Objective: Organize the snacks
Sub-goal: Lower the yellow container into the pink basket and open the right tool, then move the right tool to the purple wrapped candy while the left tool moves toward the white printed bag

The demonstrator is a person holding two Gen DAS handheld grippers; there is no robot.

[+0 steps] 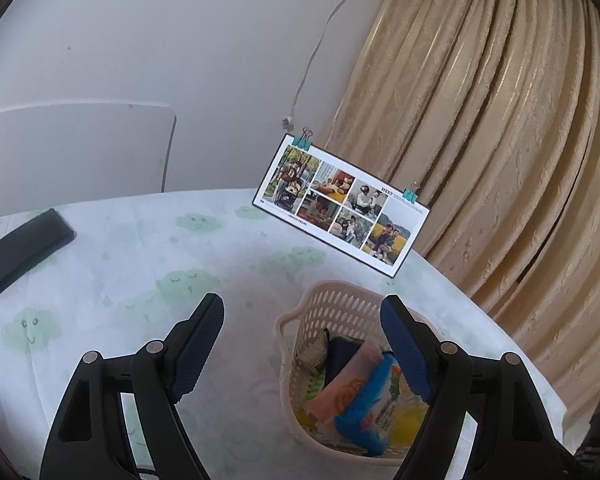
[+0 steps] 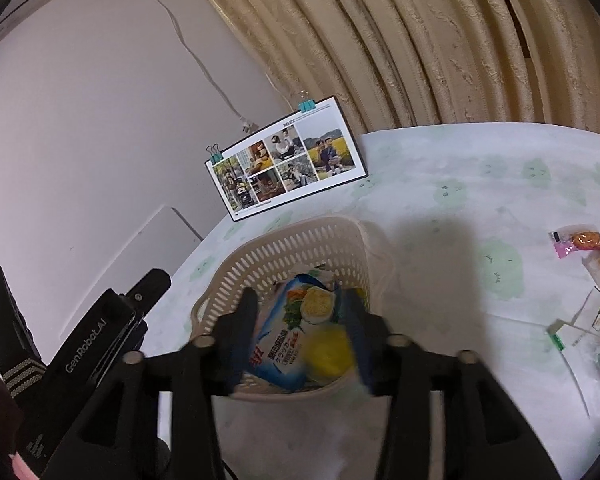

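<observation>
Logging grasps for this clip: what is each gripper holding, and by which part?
Left gripper: open, nothing held. Right gripper: its fingers flank the blue snack packet over the basket; actual grip cannot be told.

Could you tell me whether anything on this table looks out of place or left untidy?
Yes: several snack packets lie loose at the table's right edge, outside the basket, which already holds a blue packet. A dark flat object sits alone on the far left. Nothing looks spilled or damaged.

My left gripper (image 1: 302,320) hangs spread wide, gripping nothing; my right gripper (image 2: 300,320), motion-blurred, has fingers parted, tips toward twelve o'clock.
</observation>
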